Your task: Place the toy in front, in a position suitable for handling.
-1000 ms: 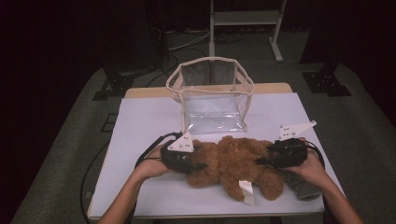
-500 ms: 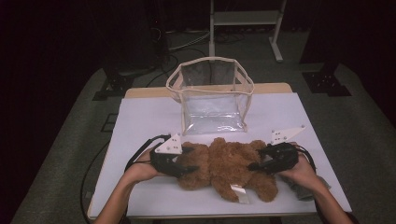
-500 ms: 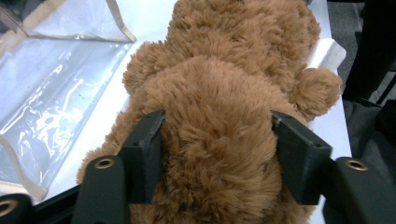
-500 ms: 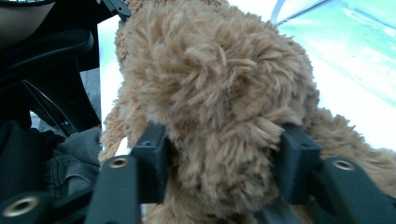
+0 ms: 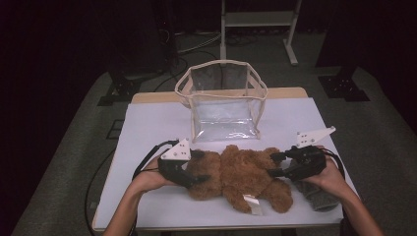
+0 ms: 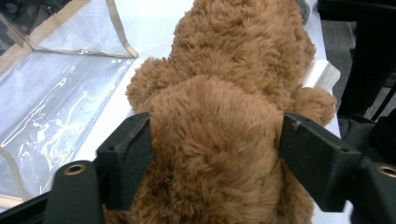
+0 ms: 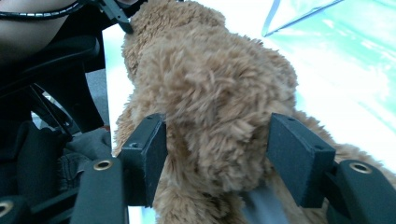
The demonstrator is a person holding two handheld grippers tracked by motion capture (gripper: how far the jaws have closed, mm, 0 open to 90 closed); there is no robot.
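Brown plush teddy bear lies on white worktop, white sewn tag unreadable. Left gripper straddles one end, right gripper the other; both hands level, pointing inward. Both jaws have just been opening, fur between them, grips loosened since earlier. Clear plastic bag beyond.

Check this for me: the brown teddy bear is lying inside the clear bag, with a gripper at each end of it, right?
Not quite. In the high view the teddy bear lies on the white table, in front of the clear bag, not inside it. The left gripper and right gripper are indeed at its two ends.
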